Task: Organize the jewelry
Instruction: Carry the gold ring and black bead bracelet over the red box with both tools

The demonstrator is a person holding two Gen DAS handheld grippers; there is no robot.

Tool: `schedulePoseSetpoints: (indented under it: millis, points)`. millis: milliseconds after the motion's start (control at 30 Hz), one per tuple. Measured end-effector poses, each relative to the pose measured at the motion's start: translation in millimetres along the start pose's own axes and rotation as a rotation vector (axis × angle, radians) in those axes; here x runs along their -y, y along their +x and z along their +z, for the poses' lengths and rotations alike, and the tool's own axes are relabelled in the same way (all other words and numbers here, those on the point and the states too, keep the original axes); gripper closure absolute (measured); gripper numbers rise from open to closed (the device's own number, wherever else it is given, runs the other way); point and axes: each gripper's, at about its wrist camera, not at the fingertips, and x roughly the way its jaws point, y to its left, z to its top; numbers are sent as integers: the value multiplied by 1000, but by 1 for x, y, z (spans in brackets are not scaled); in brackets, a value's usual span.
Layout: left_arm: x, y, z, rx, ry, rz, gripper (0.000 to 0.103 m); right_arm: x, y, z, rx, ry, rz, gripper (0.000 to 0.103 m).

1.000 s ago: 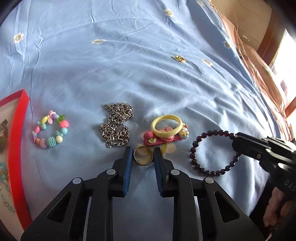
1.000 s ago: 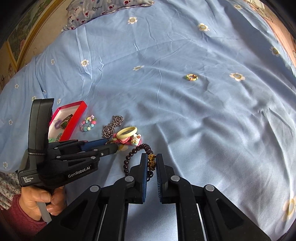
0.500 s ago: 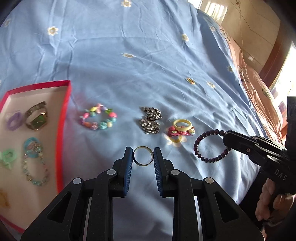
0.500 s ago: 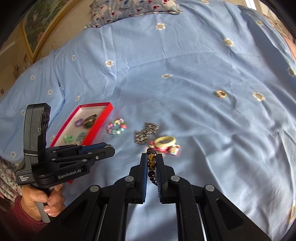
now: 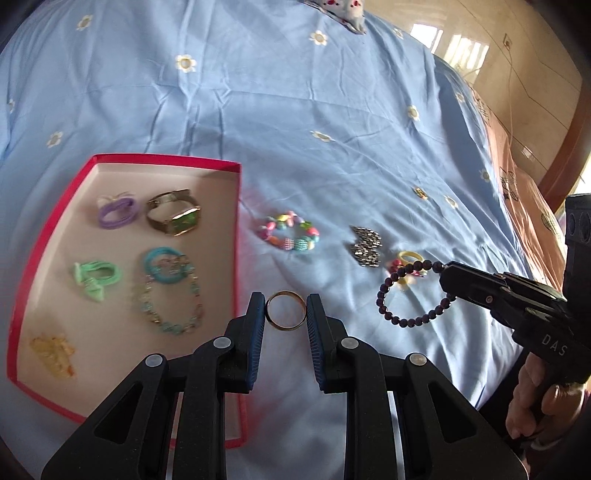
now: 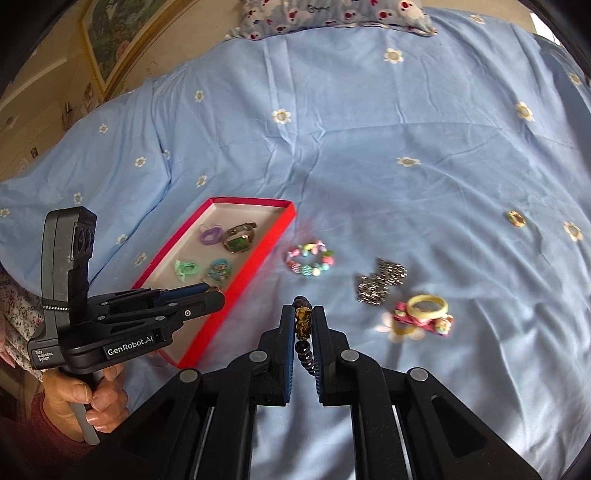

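Observation:
My left gripper (image 5: 286, 314) is shut on a gold ring (image 5: 286, 309) and holds it in the air just right of the red tray (image 5: 236, 236). The tray holds hair ties, a green-faced watch (image 5: 173, 216) and a bead chain. My right gripper (image 6: 304, 323) is shut on a dark purple bead bracelet (image 5: 410, 295), gripping its amber bead (image 6: 303, 322); the bracelet hangs above the blue bedsheet. In the right wrist view the left gripper (image 6: 218, 293) hovers over the tray's near right edge (image 6: 236, 295).
On the sheet lie a colourful bead bracelet (image 5: 290, 234), a silver chain (image 5: 365, 245), a yellow ring on a pink hair clip (image 6: 426, 314) and a small ring (image 6: 516, 218) far right. A floral pillow (image 6: 332, 14) lies at the bed's head.
Both grippers have risen and swung left toward the tray, carrying the gold ring and the purple bracelet off the sheet. The tray has come fully into view.

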Motion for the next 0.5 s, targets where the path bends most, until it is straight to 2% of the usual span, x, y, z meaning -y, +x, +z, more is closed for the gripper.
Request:
schedulePoseSetpoints:
  millis: [500]
  points:
    - [-63,-30,-11,37,-100,99,82,-55,25,24,-1,-76,109,95]
